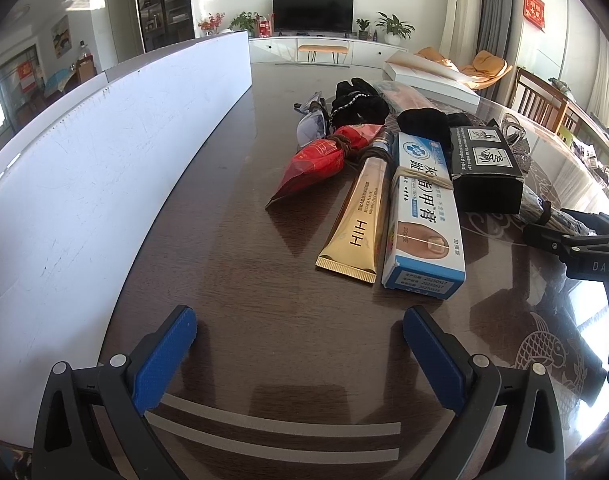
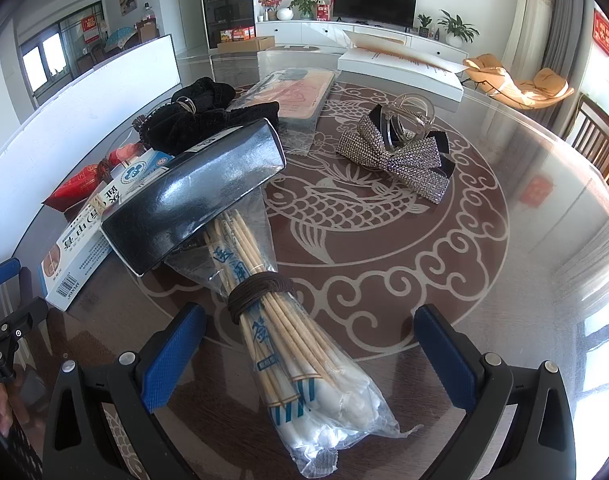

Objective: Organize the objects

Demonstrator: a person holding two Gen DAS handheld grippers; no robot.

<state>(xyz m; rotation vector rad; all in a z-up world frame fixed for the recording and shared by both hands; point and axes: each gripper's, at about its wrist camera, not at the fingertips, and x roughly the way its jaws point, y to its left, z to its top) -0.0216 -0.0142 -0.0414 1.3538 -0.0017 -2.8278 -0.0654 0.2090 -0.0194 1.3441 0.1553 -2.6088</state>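
In the left wrist view a gold tube [image 1: 354, 224], a white-and-blue cream box [image 1: 422, 216], a black box [image 1: 486, 170], a red packet [image 1: 316, 160] and black hair scrunchies [image 1: 358, 100] lie together on the dark glass table [image 1: 240, 280]. My left gripper [image 1: 300, 344] is open and empty, short of the tube's end. In the right wrist view a bag of cotton swabs [image 2: 282, 340] tied with a brown band lies between the open fingers of my right gripper [image 2: 310, 340], its far end under the black box [image 2: 196, 196]. A rhinestone bow clip [image 2: 400, 148] lies beyond.
A long white box wall [image 1: 96, 168] runs along the table's left side. A flat white box [image 2: 400, 68] and a wrapped pink case [image 2: 294, 94] lie at the far side. Wooden chairs [image 2: 600, 140] stand at the right. The right gripper's body [image 1: 584, 248] shows at the left view's right edge.
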